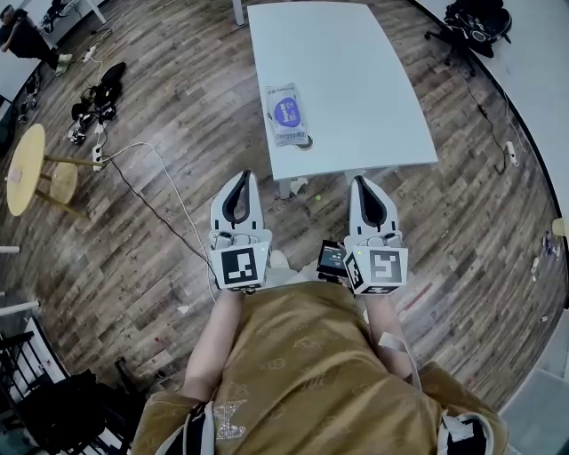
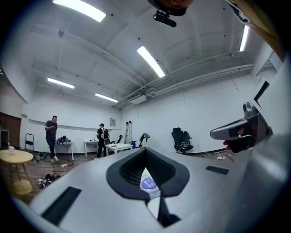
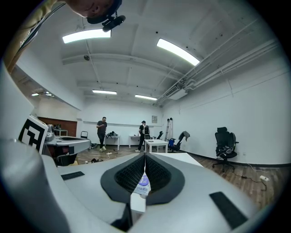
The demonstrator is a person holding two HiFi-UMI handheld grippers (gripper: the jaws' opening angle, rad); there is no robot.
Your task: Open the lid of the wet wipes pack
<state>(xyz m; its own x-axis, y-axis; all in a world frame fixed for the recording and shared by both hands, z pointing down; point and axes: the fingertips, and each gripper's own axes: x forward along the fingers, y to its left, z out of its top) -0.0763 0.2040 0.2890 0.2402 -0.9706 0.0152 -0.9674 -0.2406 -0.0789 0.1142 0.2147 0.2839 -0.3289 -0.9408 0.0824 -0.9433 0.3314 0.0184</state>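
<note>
The wet wipes pack [image 1: 287,114] lies flat near the front left of the white table [image 1: 373,98], its purple round label up and its lid down. My left gripper [image 1: 245,176] and right gripper [image 1: 363,180] hover side by side over the floor, short of the table's near edge. Both are shut, with nothing between the jaws. In the left gripper view the pack [image 2: 148,184] shows through the gap behind the closed jaws of the left gripper [image 2: 146,150]. The right gripper view frames the pack [image 3: 142,183] the same way behind the right gripper [image 3: 145,154].
A round yellow side table [image 1: 25,169] stands at the left, with a white cable [image 1: 160,178] and black bags [image 1: 100,93] on the wood floor. A black office chair [image 1: 478,22] sits at the far right. Two people [image 3: 102,132] stand by distant desks.
</note>
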